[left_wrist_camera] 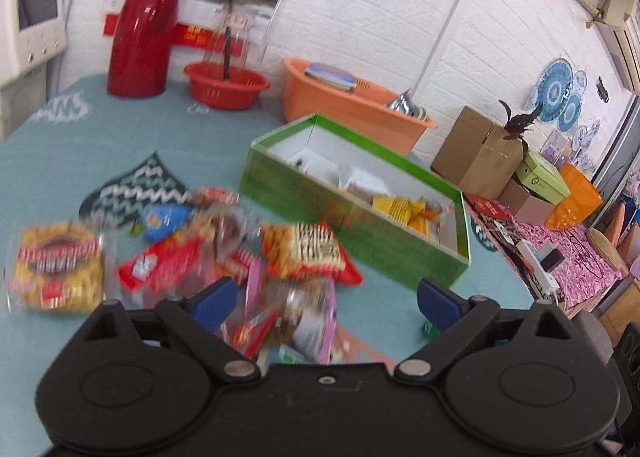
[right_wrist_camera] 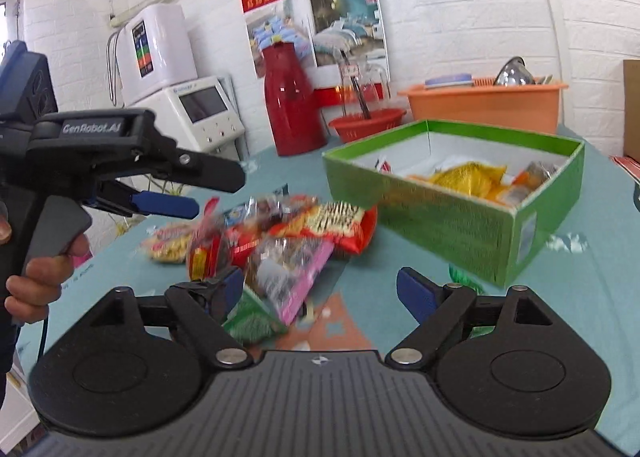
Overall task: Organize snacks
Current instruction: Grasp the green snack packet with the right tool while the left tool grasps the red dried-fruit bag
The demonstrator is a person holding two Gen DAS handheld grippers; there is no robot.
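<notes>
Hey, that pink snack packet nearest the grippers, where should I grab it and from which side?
Take the pink packet by its near end, which juts out of the snack pile toward the right hand-held gripper. It seems to lie flat on the table, so come from above, one finger on each long edge. That end looks free of other packets.

Bright even daylight; motion blur on snack pile [left_wrist_camera: 240, 249]; fisheye bending at edges; dark vignetted corners.
</notes>
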